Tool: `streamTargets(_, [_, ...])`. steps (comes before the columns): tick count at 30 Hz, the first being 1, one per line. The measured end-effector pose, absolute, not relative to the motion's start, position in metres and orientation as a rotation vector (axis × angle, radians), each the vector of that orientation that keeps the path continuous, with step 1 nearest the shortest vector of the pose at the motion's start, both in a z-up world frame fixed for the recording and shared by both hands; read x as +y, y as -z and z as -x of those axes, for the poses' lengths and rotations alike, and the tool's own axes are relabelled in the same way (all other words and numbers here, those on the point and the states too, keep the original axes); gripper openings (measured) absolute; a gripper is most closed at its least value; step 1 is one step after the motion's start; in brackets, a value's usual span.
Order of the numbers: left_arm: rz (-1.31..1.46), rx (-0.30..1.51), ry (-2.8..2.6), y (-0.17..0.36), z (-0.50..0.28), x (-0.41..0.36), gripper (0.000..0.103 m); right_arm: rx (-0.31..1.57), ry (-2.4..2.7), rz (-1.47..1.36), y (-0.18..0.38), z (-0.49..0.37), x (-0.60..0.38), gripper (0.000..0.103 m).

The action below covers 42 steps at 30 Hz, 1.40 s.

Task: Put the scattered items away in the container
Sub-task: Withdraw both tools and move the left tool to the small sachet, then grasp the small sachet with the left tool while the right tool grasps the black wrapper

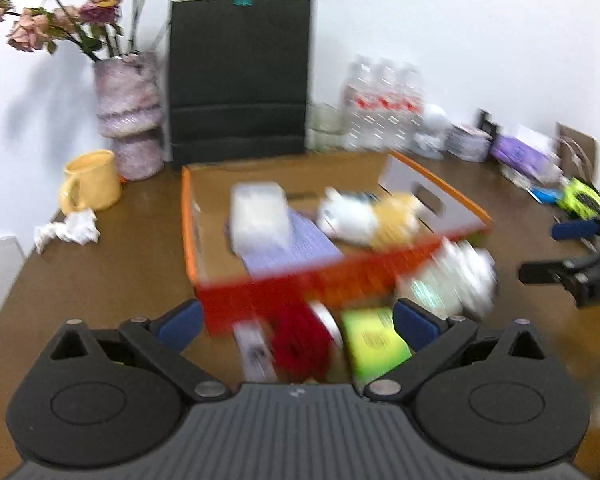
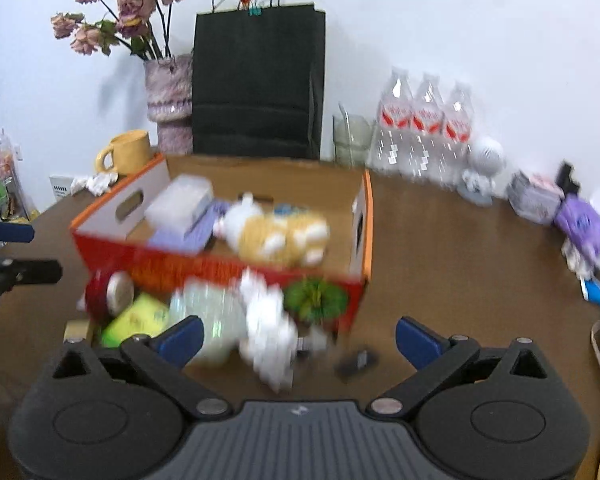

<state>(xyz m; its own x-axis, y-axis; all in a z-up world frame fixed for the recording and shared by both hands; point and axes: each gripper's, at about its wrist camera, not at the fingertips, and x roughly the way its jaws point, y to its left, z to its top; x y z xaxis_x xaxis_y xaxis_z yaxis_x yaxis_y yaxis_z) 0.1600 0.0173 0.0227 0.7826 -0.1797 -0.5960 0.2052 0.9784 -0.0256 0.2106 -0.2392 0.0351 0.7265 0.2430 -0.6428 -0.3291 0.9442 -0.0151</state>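
An orange cardboard box (image 1: 284,296) (image 2: 220,270) sits mid-table and holds a clear plastic case (image 1: 260,212), a purple book (image 1: 292,246) and a yellow-white plush toy (image 1: 380,216) (image 2: 280,232). In front of the box lie a red tape roll (image 1: 300,340) (image 2: 104,292), a lime-green packet (image 1: 376,340) (image 2: 136,320), a clear wrapped bundle with white paper (image 1: 452,276) (image 2: 260,320), a green plant-like item (image 2: 316,298) and a small dark object (image 2: 356,360). My left gripper (image 1: 300,322) is open over the tape roll and packet. My right gripper (image 2: 300,338) is open over the white paper.
At the back stand a black paper bag (image 1: 240,80), a vase of dried roses (image 1: 128,116), a yellow mug (image 1: 90,186), crumpled paper (image 1: 72,230), a glass jar (image 2: 352,140), water bottles (image 2: 424,128) and purple packs (image 2: 588,228). The other gripper shows at the right edge (image 1: 572,252).
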Motion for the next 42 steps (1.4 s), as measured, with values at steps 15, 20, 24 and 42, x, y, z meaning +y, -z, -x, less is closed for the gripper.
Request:
streamTargets(15, [-0.137,0.715,0.454,0.029,-0.110,-0.014,0.079,0.763,-0.233,0.042,0.019,-0.145,-0.251,0.102])
streamTargets(20, [-0.150,0.737,0.481,0.041,-0.117,-0.022,0.043,0.772,-0.235,0.036,0.022,-0.144,-0.249,0.102])
streamTargets(24, [-0.114,0.744,0.448,0.039,-0.126,-0.018,0.019,0.767,-0.241,0.035,0.023,-0.148,-0.246,0.102])
streamTargets(42, [-0.040,0.730,0.324,0.038,-0.151,-0.011,0.019,0.729,-0.092,-0.005,0.027,-0.253,-0.270,0.056])
